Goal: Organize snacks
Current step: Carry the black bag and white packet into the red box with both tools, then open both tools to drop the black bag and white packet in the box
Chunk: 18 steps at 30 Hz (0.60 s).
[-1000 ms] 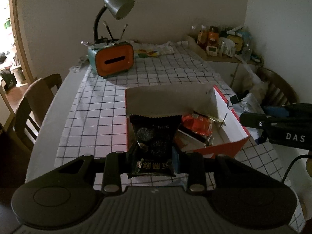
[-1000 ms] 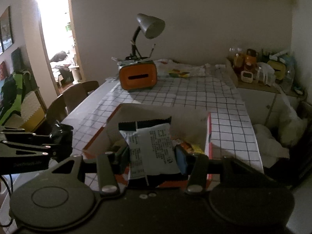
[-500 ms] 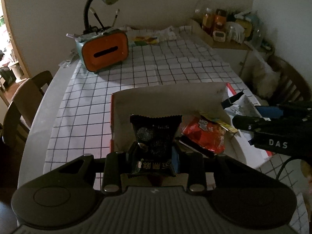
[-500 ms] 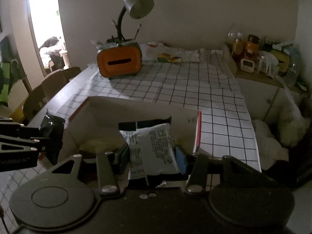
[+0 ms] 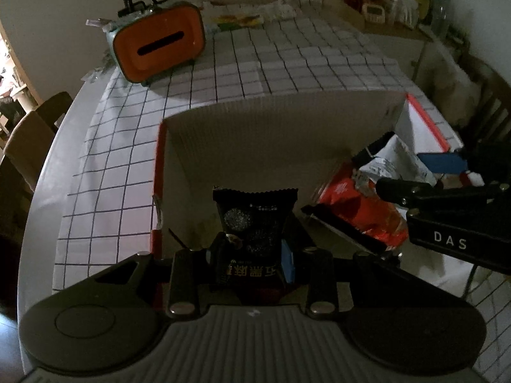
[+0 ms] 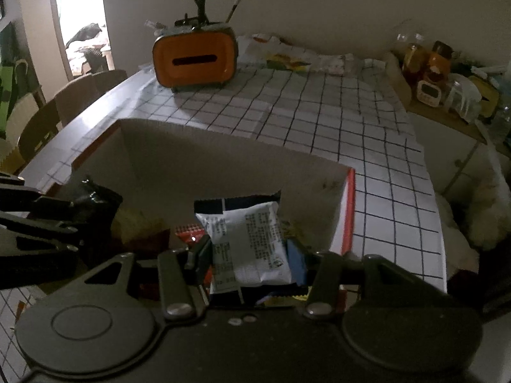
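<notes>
My left gripper [image 5: 252, 255] pinches a black snack pack [image 5: 255, 220], my right gripper [image 6: 249, 255] a white snack pack [image 6: 252, 242]; I hold both over the open box [image 5: 274, 127], angled down, for dropping beside the red packet [image 5: 361, 207].

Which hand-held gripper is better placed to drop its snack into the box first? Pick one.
Left, narrowly. The left hand-held gripper holds its black packet over bare box floor; the right hand-held gripper holds its white packet above snacks already piled there.
</notes>
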### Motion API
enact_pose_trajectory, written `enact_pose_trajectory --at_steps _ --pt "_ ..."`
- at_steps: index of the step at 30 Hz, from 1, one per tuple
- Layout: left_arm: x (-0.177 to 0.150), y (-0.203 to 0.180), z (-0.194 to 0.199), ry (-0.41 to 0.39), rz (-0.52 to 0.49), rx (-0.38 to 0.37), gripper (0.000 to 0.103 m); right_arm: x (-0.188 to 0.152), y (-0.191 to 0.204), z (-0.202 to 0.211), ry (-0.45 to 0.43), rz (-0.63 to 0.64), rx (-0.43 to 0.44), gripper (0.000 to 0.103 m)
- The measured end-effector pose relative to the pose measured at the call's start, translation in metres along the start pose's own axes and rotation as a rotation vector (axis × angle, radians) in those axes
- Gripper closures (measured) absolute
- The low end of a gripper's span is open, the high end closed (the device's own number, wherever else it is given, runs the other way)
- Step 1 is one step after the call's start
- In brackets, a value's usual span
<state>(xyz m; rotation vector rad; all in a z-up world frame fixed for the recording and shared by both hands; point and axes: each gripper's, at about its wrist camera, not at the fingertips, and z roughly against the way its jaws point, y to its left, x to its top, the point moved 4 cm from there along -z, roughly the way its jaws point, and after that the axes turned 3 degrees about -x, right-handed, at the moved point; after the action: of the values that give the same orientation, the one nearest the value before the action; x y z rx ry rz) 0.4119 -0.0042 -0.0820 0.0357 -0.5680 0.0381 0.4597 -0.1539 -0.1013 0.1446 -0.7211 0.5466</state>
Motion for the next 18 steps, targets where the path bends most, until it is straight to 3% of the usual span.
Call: enact_pose_trajectory --at_steps 9,18 --pt "-0.005 0.0 -0.015 0.032 -0.01 0.014 0.069 -0.005 0.003 -0.012 0.035 0.017 0.003 0.055" --pt "-0.003 -0.001 -0.005 -0.001 -0.007 0.02 0.064 -0.001 0.0 -0.004 0.016 -0.002 0.012 0.05"
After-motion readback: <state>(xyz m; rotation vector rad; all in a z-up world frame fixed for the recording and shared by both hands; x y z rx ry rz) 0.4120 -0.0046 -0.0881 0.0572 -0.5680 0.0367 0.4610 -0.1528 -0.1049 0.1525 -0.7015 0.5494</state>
